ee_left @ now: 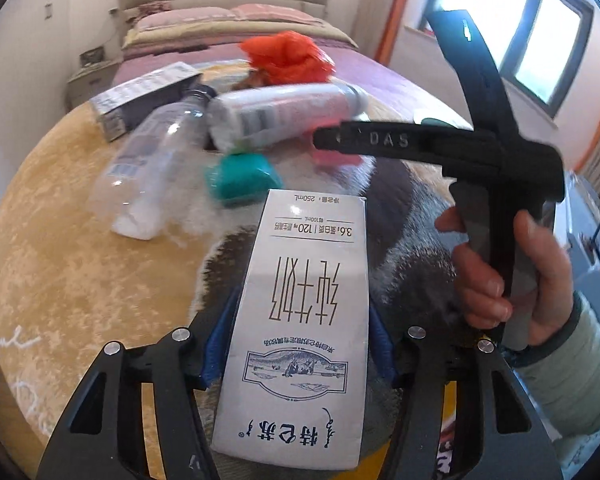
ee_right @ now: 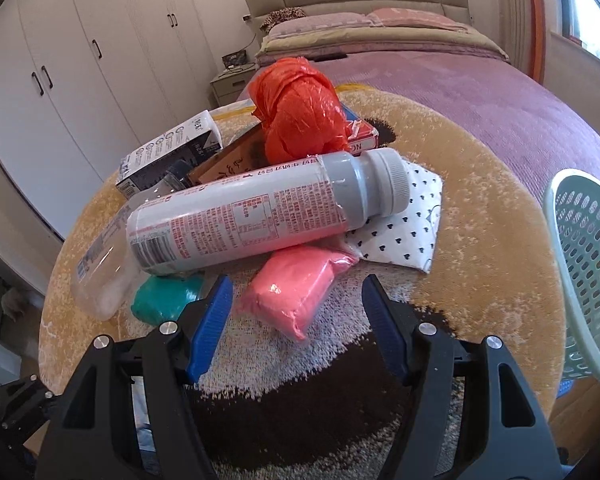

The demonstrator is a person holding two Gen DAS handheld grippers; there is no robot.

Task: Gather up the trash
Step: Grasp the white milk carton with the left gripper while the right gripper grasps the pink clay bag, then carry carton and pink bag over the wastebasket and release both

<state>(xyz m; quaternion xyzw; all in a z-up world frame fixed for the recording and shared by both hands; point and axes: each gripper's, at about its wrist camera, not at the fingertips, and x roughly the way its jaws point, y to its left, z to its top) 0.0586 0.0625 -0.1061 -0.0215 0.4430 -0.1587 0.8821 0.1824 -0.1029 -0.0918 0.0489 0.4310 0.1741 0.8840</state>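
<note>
We hold a white milk carton [ee_left: 300, 320] between the blue pads [ee_left: 212, 354] of the left gripper [ee_left: 296, 344], which press on both its sides; it sticks out forward, above the round rug [ee_right: 480, 248]. Our right gripper [ee_right: 296, 320] stands wide with nothing between its pads, low over the rug, just short of a pink packet [ee_right: 296, 292].

We take the grey-capped bottle [ee_right: 260, 216] as the landmark. It lies on its side in the heap of trash on the rug, capped, contents not visible. The pink packet sits just in front of it, a teal packet [ee_right: 164, 298] at its base end. A clear plastic bottle [ee_right: 100, 264] lies beside it, white stuff settled in its bottom. Behind it are a crumpled orange bag [ee_right: 300, 112] and a dark box [ee_right: 168, 156]. Under its cap lies a dotted white pouch [ee_right: 404, 224]. Well to its right, a pale green basket [ee_right: 584, 272] stands at the rug's edge; we cannot see what it holds.
</note>
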